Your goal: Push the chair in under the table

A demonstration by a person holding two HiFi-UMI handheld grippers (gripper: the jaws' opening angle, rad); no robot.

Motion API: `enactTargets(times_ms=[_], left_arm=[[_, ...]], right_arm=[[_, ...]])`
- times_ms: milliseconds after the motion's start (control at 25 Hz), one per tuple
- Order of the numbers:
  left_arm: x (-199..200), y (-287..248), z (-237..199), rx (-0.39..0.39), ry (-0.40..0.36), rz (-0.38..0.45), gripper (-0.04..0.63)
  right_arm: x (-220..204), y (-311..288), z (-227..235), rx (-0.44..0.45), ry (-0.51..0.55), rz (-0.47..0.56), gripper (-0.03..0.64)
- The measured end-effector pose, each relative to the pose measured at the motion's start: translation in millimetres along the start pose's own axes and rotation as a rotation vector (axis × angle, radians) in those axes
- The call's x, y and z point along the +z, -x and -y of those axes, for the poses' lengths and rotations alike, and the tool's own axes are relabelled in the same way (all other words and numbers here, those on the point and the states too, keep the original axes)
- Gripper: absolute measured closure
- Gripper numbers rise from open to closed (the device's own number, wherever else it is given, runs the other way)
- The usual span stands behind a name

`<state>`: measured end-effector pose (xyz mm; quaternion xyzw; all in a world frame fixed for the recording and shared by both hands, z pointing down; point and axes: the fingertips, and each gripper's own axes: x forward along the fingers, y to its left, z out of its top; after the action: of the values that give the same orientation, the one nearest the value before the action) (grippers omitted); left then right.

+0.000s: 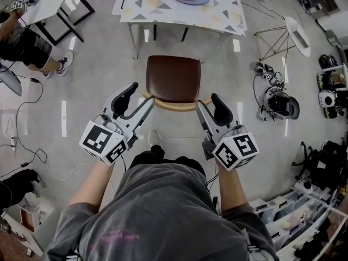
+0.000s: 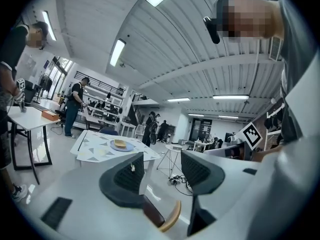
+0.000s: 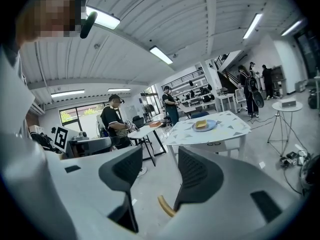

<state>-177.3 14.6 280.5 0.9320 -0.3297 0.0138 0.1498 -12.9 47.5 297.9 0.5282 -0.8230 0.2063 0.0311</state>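
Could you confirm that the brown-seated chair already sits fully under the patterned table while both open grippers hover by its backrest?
Not quite: the head view shows the chair standing clear of the table, wholly uncovered. The left gripper and right gripper are indeed open by its backrest.

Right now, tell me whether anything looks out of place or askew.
Only the chair stands out: it sits pulled clear of the table, seat fully exposed, though square to it. Loose cables and gear clutter the floor at the right. Nothing looks spilled or broken.
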Motion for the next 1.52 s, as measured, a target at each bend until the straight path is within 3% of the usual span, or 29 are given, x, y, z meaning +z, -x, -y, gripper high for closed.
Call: enactTargets(times_ms=[400, 880, 1160, 1520], left_arm=[[-8, -21, -17, -0.005, 0.015, -0.024, 0.364], [-33, -60, -36, 0.046, 0.031, -0.090, 0.364], [-77, -89, -63, 0.107, 0.055, -0.193, 0.364], [-152, -105, -99, 0.187, 0.121, -0.342, 0.367]], right_arm=[[0, -19, 20, -0.025, -0.007, -0.012, 0.403], [-11, -42, 73, -0.021, -0.036, -0.074, 0.403], [-45, -65, 129, -0.057, -0.086, -0.170, 0.403], [-117, -79, 189, -0.140, -0.138, -0.330, 0.403]])
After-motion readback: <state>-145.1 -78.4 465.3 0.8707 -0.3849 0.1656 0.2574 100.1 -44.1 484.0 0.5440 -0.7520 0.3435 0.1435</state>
